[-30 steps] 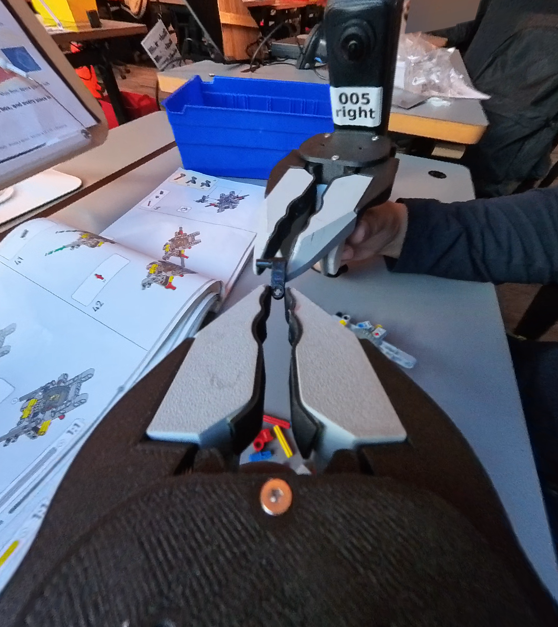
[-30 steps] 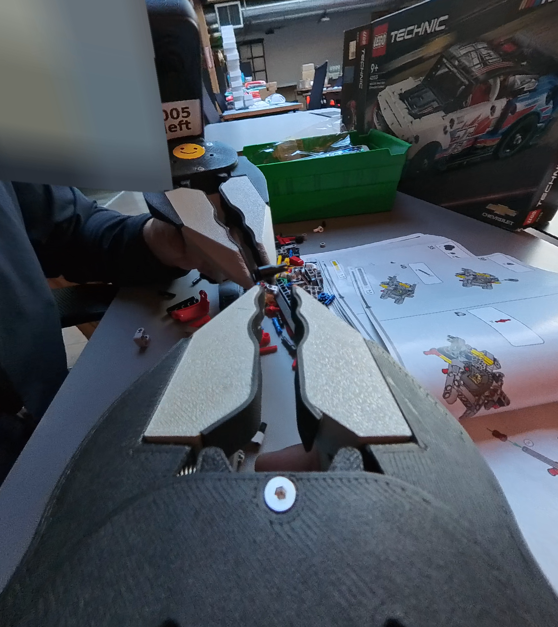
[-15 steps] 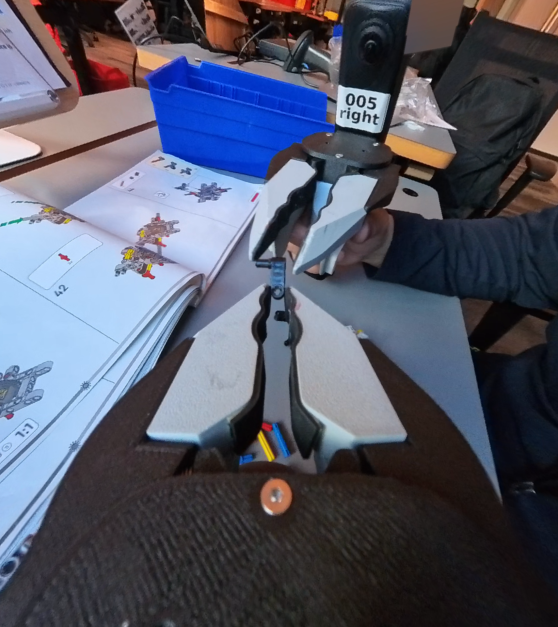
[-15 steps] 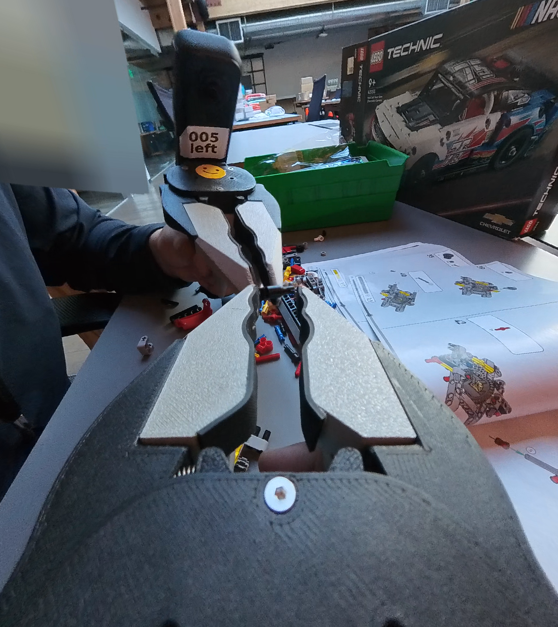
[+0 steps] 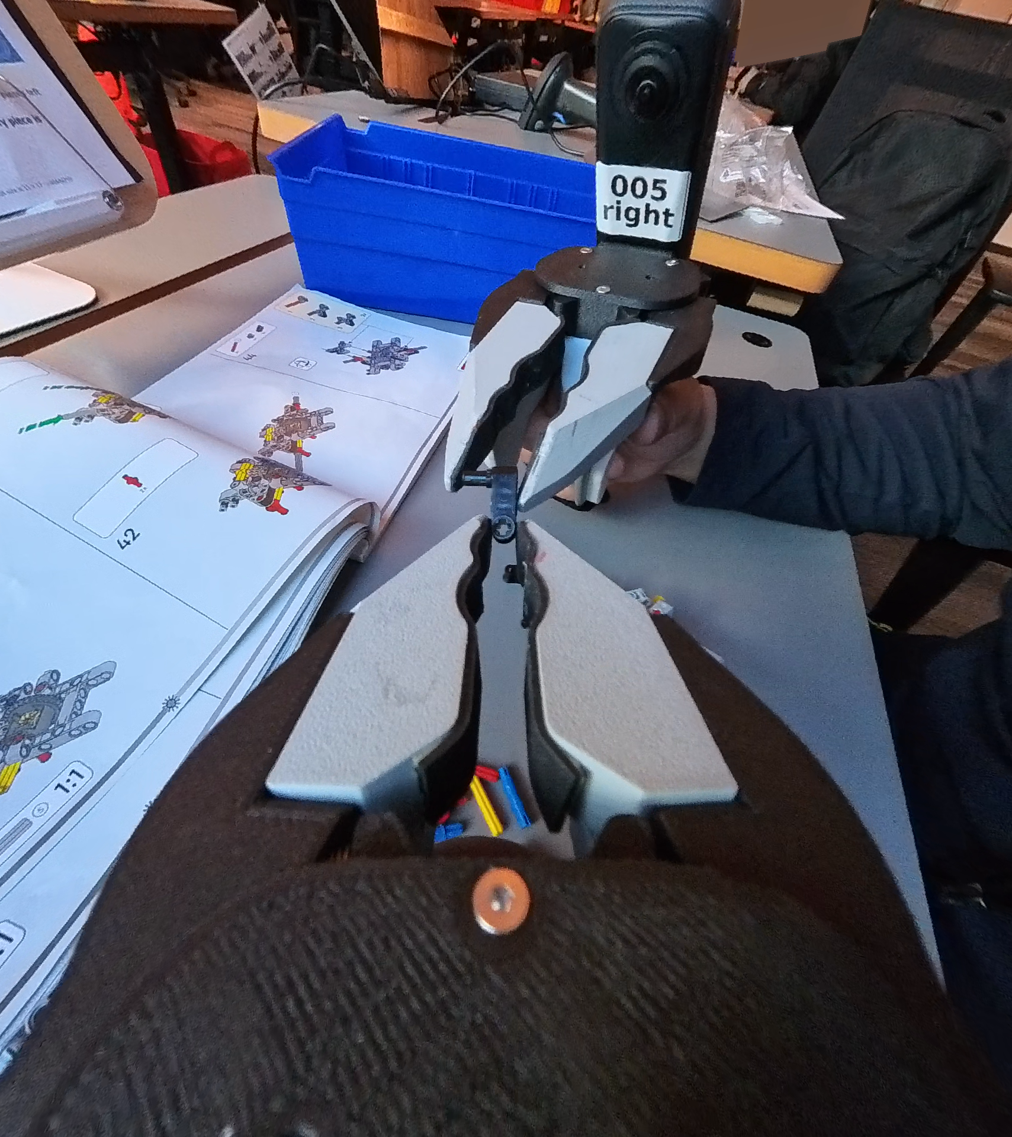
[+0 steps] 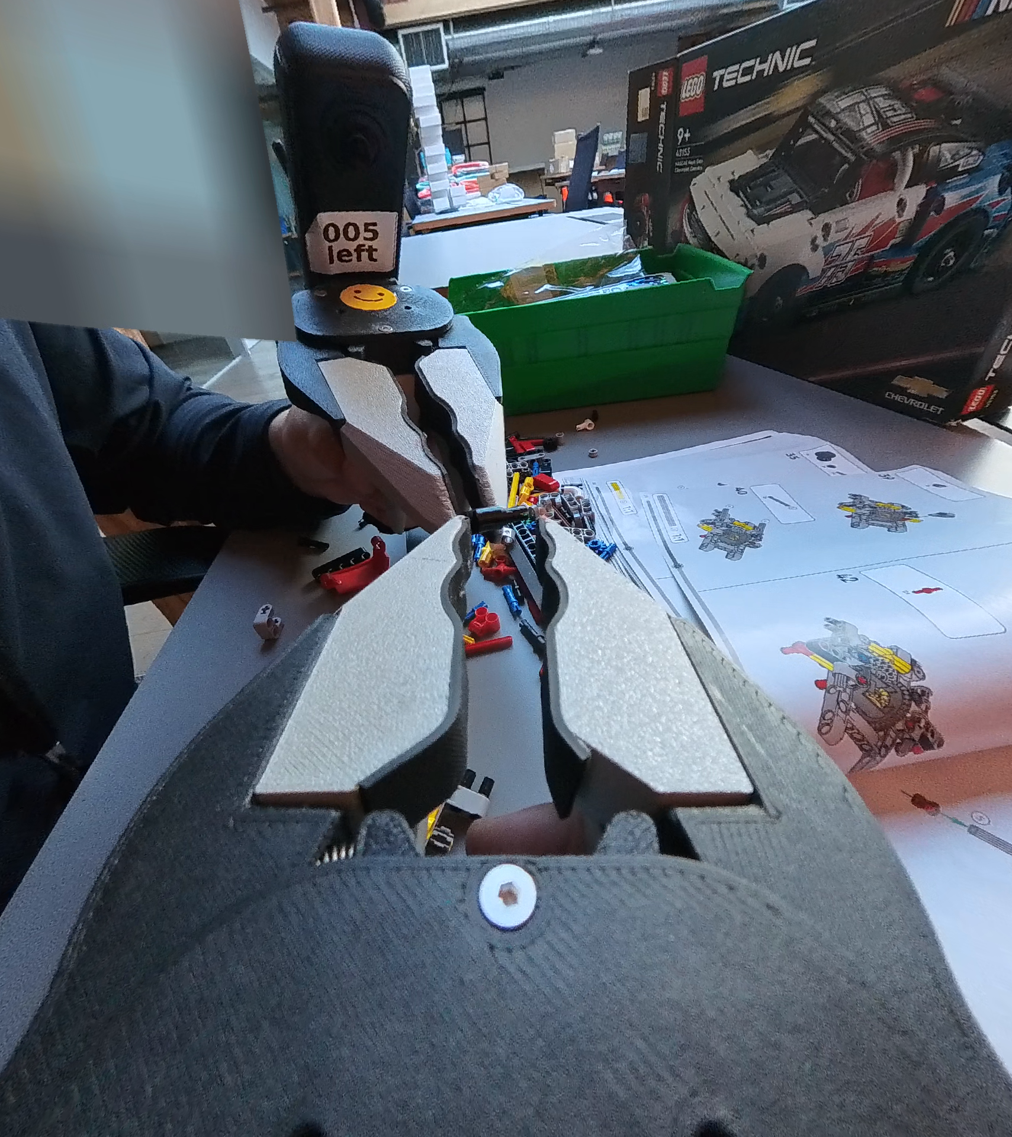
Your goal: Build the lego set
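My left gripper [image 5: 503, 530] is shut on the lower end of a small dark connector [image 5: 503, 501] and holds it upright above the grey table [image 5: 737, 584]. A black pin [image 5: 475, 478] sticks out sideways from the connector's upper end. My right gripper [image 5: 491, 492] comes in from the far side. One of its fingertips [image 5: 457, 474] is on the pin's head and the other is against the connector. In the right wrist view the pin [image 6: 500, 515] spans the tips of my right gripper [image 6: 503, 529], with the left gripper [image 6: 466, 507] just behind.
An open instruction booklet [image 5: 122, 554] lies to the left, with a blue bin [image 5: 429, 209] and a monitor [image 5: 11, 154] behind. The right wrist view shows a pile of loose parts [image 6: 528, 492], a red piece [image 6: 355, 569], a green bin [image 6: 601, 344] and a boxed set [image 6: 860, 215].
My right gripper's jaws have widened a little around the pin and connector. Both grippers have stayed tip to tip and lifted slightly. The left grip on the connector is unchanged.
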{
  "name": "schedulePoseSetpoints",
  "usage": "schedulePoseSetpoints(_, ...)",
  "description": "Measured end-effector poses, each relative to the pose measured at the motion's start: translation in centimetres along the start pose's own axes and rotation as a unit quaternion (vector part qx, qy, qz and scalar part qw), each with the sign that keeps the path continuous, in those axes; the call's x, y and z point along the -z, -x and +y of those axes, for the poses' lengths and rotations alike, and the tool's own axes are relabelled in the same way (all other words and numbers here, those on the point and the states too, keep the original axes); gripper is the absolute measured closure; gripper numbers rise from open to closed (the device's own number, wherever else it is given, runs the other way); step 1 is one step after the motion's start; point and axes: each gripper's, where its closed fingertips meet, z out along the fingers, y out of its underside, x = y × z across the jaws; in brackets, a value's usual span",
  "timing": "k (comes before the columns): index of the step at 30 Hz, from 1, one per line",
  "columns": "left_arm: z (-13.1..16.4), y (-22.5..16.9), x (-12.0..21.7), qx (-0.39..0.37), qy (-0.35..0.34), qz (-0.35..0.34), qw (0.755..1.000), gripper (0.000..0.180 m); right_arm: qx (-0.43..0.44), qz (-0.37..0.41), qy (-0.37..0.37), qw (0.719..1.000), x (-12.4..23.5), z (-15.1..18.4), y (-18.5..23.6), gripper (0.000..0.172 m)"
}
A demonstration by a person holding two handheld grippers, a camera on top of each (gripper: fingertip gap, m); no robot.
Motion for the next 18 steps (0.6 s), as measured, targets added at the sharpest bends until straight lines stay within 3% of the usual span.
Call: schedulePoseSetpoints(18,0.4,1.1,-0.1,-0.034,0.014,-0.049,0.998,0.175,-0.006,0.002,-0.002,1.000,0.1,-0.1,-0.1,0.156)
